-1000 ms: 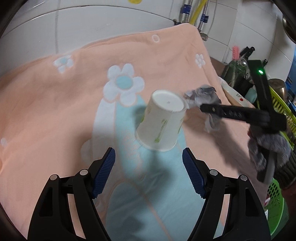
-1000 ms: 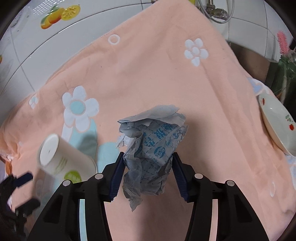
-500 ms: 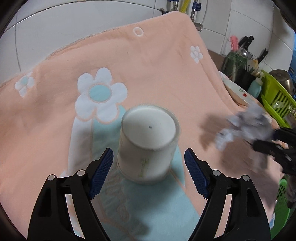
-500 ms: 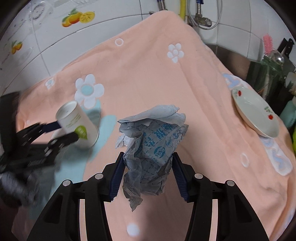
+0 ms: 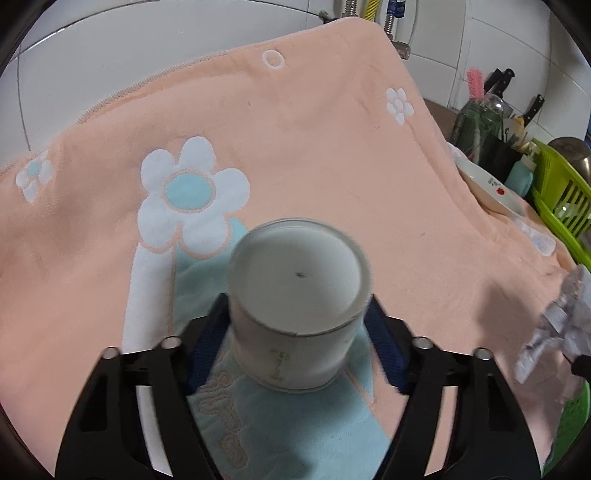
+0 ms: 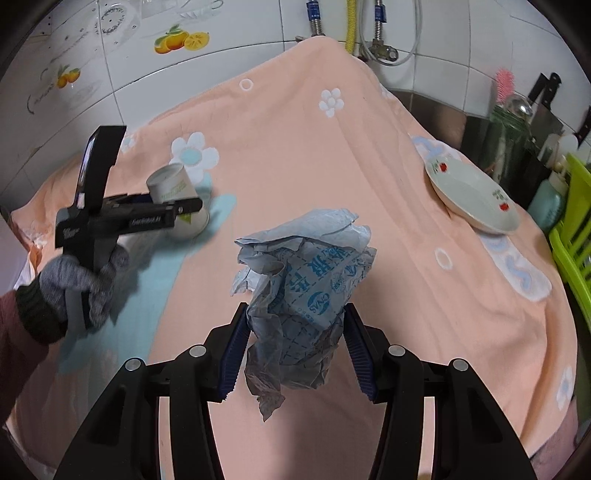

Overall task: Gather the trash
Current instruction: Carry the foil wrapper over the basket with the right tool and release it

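Observation:
A white paper cup (image 5: 295,314) stands upside down on the peach flower towel (image 5: 295,147). My left gripper (image 5: 295,343) has its blue pads on both sides of the cup, closed in on it. The right wrist view shows the cup (image 6: 177,199) with the left gripper (image 6: 184,206) around it. My right gripper (image 6: 295,339) is shut on a crumpled grey-blue printed wrapper (image 6: 306,280) and holds it above the towel. The wrapper also shows at the right edge of the left wrist view (image 5: 557,325).
A white plate with red fruit print (image 6: 472,192) lies on the towel's right side. A green dish rack (image 6: 572,236), a teal bottle (image 6: 550,203), and a jar of utensils and knives (image 6: 513,125) stand at the right. A tiled wall with pipes (image 6: 373,33) is behind.
My left gripper has moved forward around the cup and its pads have closed in on it. My right gripper has pulled back and up with the wrapper.

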A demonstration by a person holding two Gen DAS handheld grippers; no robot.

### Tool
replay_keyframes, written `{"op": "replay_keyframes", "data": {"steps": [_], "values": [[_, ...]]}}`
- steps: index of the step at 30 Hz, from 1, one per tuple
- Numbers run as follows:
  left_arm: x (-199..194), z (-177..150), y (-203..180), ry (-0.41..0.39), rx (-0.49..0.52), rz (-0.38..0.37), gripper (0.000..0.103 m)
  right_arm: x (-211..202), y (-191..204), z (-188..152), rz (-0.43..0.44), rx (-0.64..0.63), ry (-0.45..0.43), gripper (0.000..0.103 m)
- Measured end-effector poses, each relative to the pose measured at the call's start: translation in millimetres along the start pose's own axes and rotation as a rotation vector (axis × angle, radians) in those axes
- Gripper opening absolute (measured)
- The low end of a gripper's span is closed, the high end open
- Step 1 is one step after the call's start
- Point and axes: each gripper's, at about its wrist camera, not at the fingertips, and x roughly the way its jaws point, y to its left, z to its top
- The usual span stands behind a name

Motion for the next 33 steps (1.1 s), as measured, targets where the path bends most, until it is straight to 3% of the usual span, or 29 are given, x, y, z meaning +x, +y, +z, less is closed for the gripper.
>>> {"op": "replay_keyframes", "data": {"steps": [11,23,33], "values": [[-49.8,-15.2,-10.1,-0.041,-0.014,-0.041,0.063,-43.1,-6.7,-47.2,-0.031,0.044,-0.034,0.049],[-141.0,-56.6,-68.5,-0.096,0.077,-0.136,0.063,-104.0,-21.9,-119.4,-0.091,0.143,-0.033,0.05],[-193.5,-95.9,-130.8,-0.116,0.129,-0.259,0.063,-148.4,-34.9,-174.6,-0.169,0.19,-0.033,0.053]]}}
